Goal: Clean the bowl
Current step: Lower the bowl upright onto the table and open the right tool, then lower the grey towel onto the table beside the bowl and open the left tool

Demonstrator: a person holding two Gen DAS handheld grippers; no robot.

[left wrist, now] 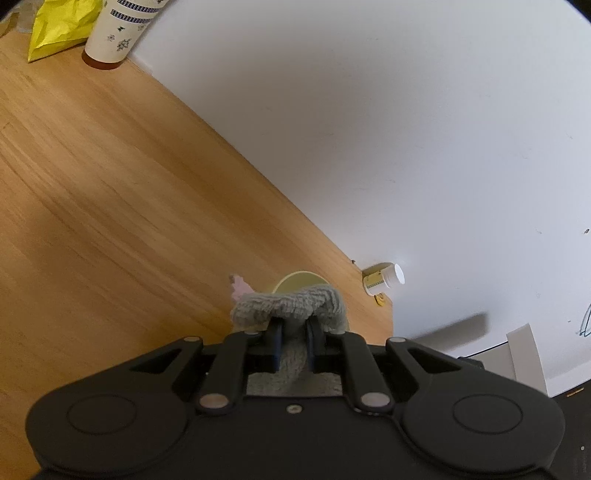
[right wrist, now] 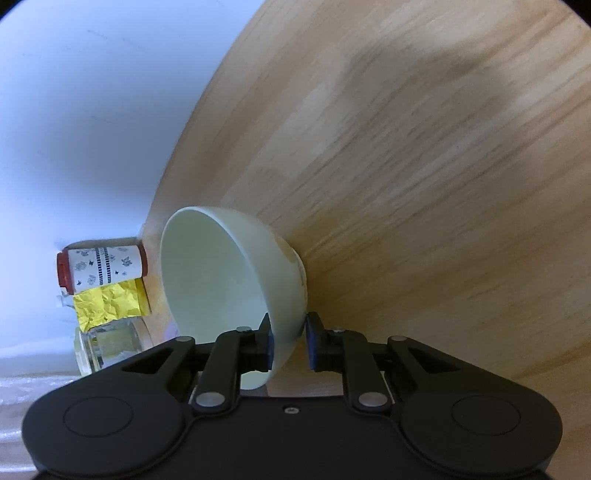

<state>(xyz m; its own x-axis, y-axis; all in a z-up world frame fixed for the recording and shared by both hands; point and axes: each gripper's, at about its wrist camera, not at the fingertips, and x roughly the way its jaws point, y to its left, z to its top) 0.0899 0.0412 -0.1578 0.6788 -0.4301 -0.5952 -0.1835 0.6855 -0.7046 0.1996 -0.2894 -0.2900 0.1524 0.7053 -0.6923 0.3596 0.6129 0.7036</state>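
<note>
A pale green bowl (right wrist: 221, 280) stands on the wooden table (right wrist: 424, 166). My right gripper (right wrist: 290, 341) is shut on the bowl's near rim, one finger inside and one outside. My left gripper (left wrist: 295, 332) is shut on a grey fuzzy cloth (left wrist: 291, 304) that bunches over the fingertips. In the left wrist view the bowl (left wrist: 295, 282) shows just beyond the cloth, mostly hidden by it. A small pink scrap (left wrist: 239, 286) lies on the table to the left of the cloth.
A patterned paper cup (left wrist: 122, 29) and a crumpled yellow bag (left wrist: 59, 26) stand by the white wall (left wrist: 406, 129); they also show in the right wrist view, cup (right wrist: 103, 271), bag (right wrist: 110, 302). A glass jar (right wrist: 110, 343) stands beside them. A small white-capped bottle (left wrist: 382, 278) stands at the table's edge.
</note>
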